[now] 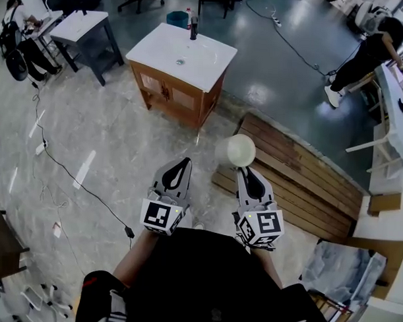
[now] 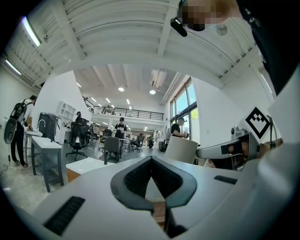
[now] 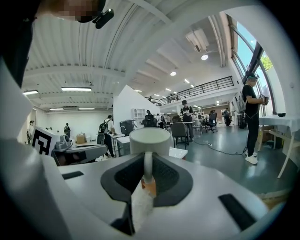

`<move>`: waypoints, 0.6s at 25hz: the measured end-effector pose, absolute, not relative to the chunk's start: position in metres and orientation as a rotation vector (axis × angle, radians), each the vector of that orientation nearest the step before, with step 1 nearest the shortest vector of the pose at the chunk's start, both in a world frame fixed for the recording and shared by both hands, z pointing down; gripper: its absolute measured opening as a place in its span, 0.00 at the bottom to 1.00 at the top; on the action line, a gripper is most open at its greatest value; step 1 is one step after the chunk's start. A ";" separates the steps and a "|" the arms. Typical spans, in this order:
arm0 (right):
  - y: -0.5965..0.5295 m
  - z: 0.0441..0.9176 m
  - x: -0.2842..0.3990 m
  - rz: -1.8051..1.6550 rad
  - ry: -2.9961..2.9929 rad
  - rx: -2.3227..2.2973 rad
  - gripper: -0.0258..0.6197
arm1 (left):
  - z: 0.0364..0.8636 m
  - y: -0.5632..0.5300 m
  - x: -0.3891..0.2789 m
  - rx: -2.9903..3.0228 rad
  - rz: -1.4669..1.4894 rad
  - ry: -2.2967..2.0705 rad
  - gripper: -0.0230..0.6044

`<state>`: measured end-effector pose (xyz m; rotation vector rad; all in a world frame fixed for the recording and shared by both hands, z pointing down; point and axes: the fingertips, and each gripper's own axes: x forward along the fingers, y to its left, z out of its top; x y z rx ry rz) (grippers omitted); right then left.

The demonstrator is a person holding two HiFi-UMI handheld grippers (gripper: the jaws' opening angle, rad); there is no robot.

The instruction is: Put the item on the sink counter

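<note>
Where we hold it out ahead of us, the mug (image 1: 241,150) hangs in the air, off any surface, pinched by its handle in the right gripper (image 1: 245,169). In the right gripper view the fingers (image 3: 172,174) are drawn nearly together on that thin handle, and the pale body of the mug sits just past their tips. Our left gripper (image 1: 185,161) is near it on the other side, about level with it. Its fingers (image 2: 136,178) meet at the tips with nothing between them.

Below and to the right of the mug a slatted wooden pallet (image 1: 300,174) lies on the floor. The sink counter (image 1: 205,58) stands well apart from us, ahead and to the left. It has a white top on a wooden cabinet, with a dark faucet (image 1: 193,28) at its far edge and a teal bin (image 1: 177,17) behind it. Grey floor lies between us and it. A black cable (image 1: 75,179) trails across the floor on the left. A grey desk (image 1: 81,27) stands left of the sink counter, and a person (image 1: 370,54) bends at the far right.

The mug stands upright with its mouth up and its long axis vertical. Its handle is turned back toward us.
</note>
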<state>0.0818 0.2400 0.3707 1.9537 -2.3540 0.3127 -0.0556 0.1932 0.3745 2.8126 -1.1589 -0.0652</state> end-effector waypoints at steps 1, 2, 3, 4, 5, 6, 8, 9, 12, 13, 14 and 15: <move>0.233 0.371 0.083 0.315 -2.347 1.961 0.12 | 0.373 0.186 -0.054 2.815 -0.071 -1.151 0.06; 0.226 0.371 0.084 0.318 -2.340 1.968 0.12 | 0.371 0.178 -0.053 2.816 -0.073 -1.144 0.06; 0.218 0.371 0.083 0.320 -2.335 1.974 0.12 | 0.371 0.170 -0.053 2.817 -0.072 -1.137 0.06; 0.211 0.371 0.082 0.320 -2.330 1.978 0.12 | 0.372 0.162 -0.054 2.820 -0.070 -1.129 0.06; 0.203 0.371 0.081 0.320 -2.325 1.982 0.12 | 0.372 0.154 -0.055 2.822 -0.069 -1.121 0.06; 0.196 0.371 0.080 0.318 -2.320 1.986 0.12 | 0.371 0.145 -0.056 2.822 -0.069 -1.115 0.06; 0.182 0.371 0.077 0.315 -2.310 1.995 0.12 | 0.369 0.129 -0.059 2.820 -0.074 -1.108 0.06; 0.175 0.371 0.075 0.315 -2.304 2.000 0.12 | 0.367 0.121 -0.060 2.822 -0.080 -1.101 0.06; 0.154 0.370 0.070 0.311 -2.288 2.013 0.12 | 0.365 0.099 -0.063 2.839 -0.097 -1.077 0.06; 0.147 0.369 0.069 0.310 -2.285 2.019 0.12 | 0.364 0.092 -0.065 2.844 -0.102 -1.074 0.06; 0.140 0.368 0.067 0.308 -2.283 2.025 0.12 | 0.363 0.086 -0.067 2.847 -0.108 -1.072 0.06; 0.133 0.367 0.065 0.306 -2.282 2.031 0.12 | 0.361 0.080 -0.070 2.848 -0.111 -1.071 0.06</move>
